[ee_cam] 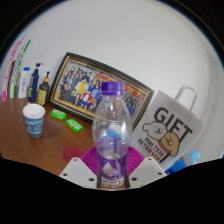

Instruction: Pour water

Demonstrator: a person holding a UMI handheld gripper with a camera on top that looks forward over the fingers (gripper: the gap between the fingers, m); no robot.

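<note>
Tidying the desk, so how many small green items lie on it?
2: both green items lie side by side on the table, between the cup and the bottle. The bottle may hide more.

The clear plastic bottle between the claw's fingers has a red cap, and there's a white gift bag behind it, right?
Not quite. The gripper view shows the clear plastic bottle between the claw's fingers has a purple cap, not red. The white gift bag does stand behind it.

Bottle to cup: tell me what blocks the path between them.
Nothing visible blocks it. The bottle stands between the open jaws of the gripper; the cup sits beyond, off to one side, with bare table between. The green items lie behind that line.
</note>
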